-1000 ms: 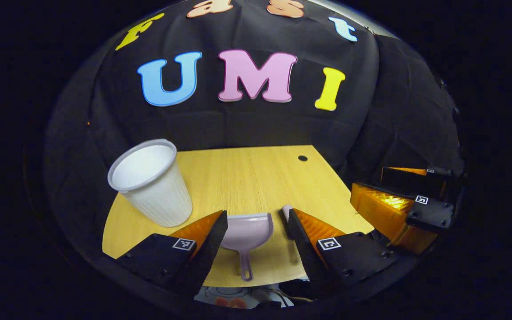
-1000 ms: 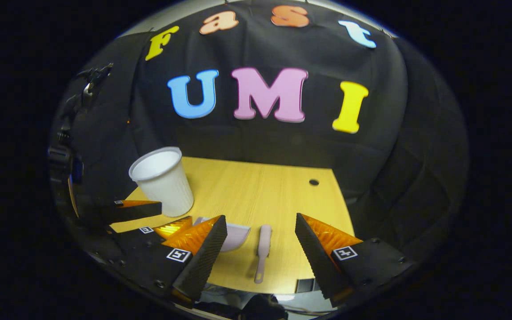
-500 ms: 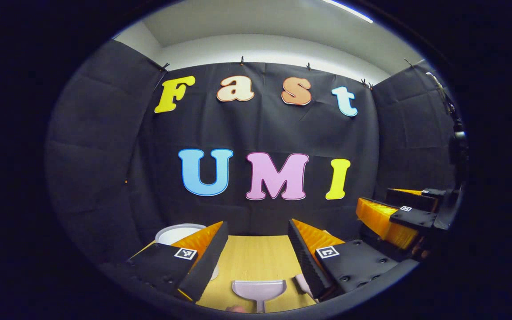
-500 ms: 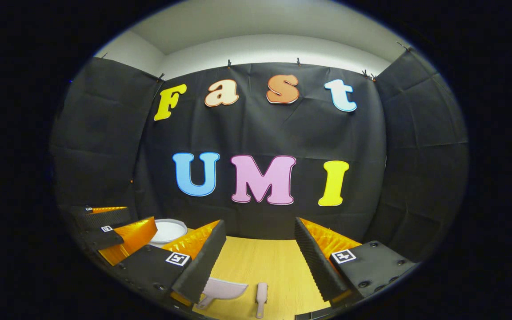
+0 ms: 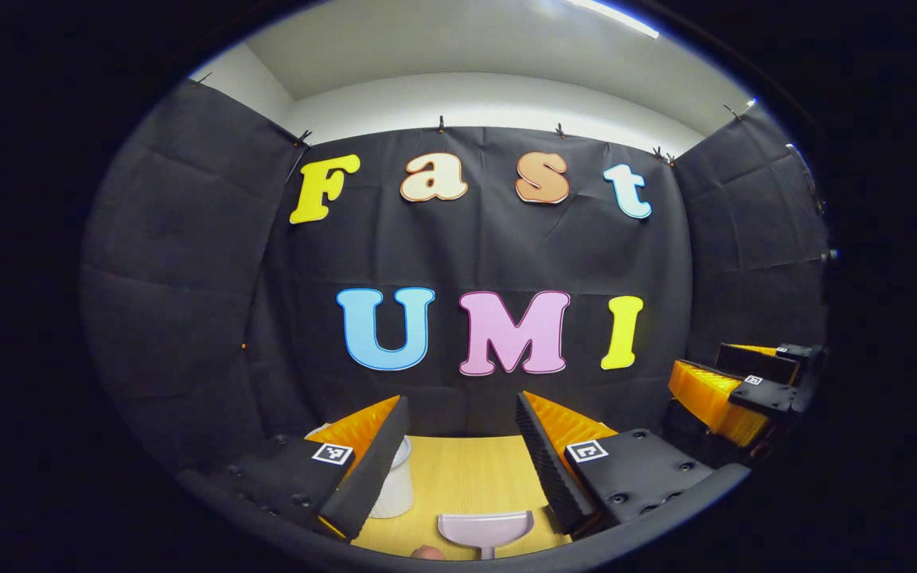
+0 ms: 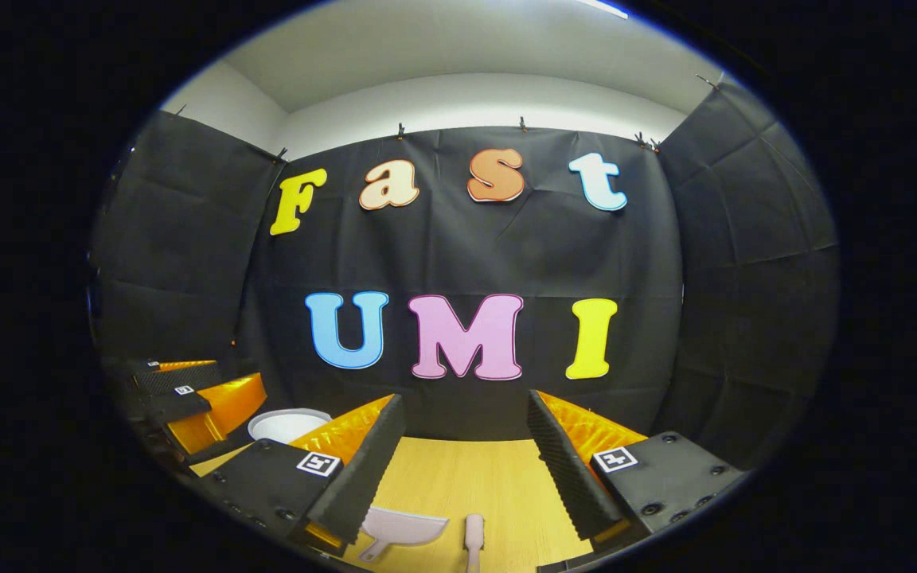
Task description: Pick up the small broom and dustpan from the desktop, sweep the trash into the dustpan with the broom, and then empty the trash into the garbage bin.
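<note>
Dustpan (image 5: 484, 529) & broom (image 6: 474, 539) are seen lying side by side on wooden surface (image 6: 458, 485), ungrasped. Left gripper (image 5: 458, 458) & right gripper (image 6: 462, 461) are held w/ fingers apart above. White bin (image 6: 287, 424) stands at left.

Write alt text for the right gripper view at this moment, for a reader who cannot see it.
The right tongs hang open above a wooden desktop, with a small dustpan and a small broom lying side by side below them. To the left are a white cup and the left tongs.

Wood-grain desktop (image 6: 458, 477); smooth plastic dustpan (image 5: 485, 527); ribbed plastic bin (image 5: 395, 489).
</note>
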`<state>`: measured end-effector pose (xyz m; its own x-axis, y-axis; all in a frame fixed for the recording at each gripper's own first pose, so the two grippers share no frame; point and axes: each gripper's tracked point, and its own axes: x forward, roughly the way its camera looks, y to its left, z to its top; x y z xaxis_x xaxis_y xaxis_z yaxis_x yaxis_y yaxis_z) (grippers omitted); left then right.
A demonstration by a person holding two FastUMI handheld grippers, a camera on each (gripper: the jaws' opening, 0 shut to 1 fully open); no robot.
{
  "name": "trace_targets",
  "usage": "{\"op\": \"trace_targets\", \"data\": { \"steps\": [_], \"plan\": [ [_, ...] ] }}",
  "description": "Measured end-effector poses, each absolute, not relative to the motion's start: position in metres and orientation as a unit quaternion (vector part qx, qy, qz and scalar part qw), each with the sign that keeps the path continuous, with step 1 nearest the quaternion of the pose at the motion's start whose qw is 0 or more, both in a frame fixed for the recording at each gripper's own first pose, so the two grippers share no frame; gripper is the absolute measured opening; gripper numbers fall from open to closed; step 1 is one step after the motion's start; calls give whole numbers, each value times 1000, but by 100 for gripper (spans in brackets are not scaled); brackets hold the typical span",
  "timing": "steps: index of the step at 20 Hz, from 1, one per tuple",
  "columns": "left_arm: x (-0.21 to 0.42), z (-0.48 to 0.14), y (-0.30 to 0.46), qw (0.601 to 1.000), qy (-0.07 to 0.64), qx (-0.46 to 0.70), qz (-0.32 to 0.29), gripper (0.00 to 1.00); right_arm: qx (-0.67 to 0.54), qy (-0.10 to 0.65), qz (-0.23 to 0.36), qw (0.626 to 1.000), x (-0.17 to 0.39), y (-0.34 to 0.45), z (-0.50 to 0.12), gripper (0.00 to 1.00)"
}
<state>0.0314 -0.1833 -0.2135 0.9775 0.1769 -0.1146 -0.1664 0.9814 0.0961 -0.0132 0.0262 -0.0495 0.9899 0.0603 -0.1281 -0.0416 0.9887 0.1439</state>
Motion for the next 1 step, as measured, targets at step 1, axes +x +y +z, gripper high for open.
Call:
{"op": "trace_targets", "data": {
  "steps": [1],
  "plan": [
    [30,-212,-181,993,61,44,88,80,71,66,26,995,-12,26,-50,92]
  ]
}}
